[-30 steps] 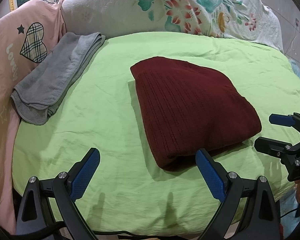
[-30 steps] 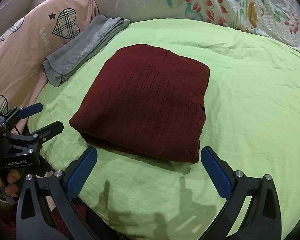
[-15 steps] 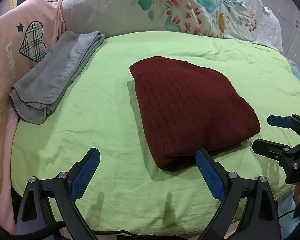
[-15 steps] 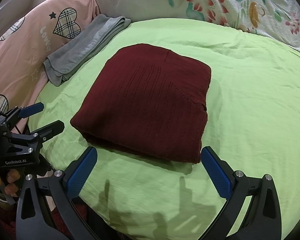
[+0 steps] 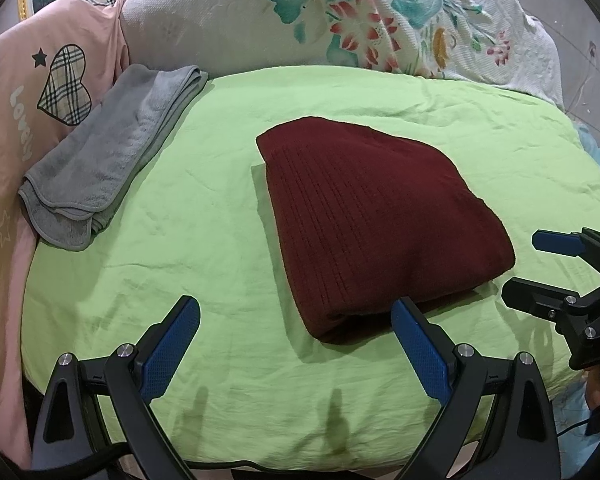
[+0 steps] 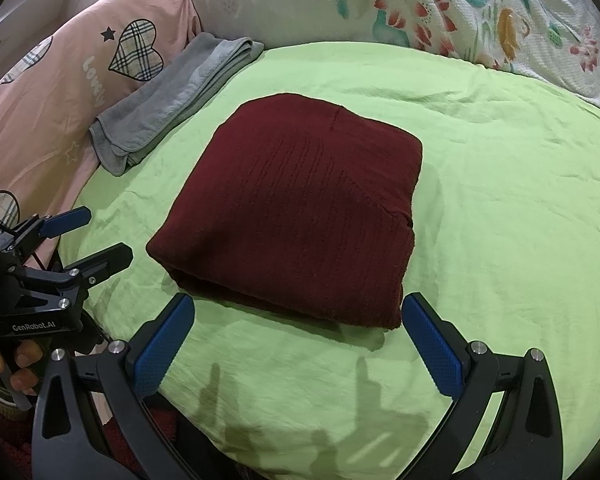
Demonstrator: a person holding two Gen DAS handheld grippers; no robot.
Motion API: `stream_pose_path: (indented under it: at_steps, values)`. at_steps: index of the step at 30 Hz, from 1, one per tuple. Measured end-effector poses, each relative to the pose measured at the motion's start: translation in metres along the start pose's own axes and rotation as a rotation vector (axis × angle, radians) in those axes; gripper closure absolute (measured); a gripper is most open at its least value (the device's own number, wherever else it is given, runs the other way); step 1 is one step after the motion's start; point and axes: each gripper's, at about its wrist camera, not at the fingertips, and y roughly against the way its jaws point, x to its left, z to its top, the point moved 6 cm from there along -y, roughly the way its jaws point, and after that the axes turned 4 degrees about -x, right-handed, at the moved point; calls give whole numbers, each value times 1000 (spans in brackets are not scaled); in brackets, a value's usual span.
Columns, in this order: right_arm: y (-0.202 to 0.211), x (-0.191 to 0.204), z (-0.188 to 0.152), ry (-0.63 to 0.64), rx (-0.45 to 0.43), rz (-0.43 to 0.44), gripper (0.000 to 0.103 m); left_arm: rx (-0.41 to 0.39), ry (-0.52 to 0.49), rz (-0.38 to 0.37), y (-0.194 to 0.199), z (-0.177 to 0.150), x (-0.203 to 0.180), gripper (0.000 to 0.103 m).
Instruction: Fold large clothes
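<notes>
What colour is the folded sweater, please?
Dark maroon, ribbed knit; the sweater shows best in the right wrist view.

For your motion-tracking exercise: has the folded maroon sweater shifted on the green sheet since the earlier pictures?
No. The maroon sweater keeps the same gap from the grey towel and the same place on the green sheet; the slight frame differences look like camera drift.

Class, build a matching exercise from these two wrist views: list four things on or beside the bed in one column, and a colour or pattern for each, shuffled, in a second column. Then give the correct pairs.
Column 1
1. folded sweater
2. folded towel
3. bed sheet
4. pillow

Column 2
A. white with a floral print
B. light green
C. dark red
D. grey

Pairs: 1-C, 2-D, 3-B, 4-A
</notes>
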Motion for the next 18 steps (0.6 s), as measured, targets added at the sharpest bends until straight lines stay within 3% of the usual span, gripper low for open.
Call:
stream_pose_path:
  at_steps: [18]
  values:
    - [3,3,3,2,-8,4,0,2,7,-14,1,2,1,6]
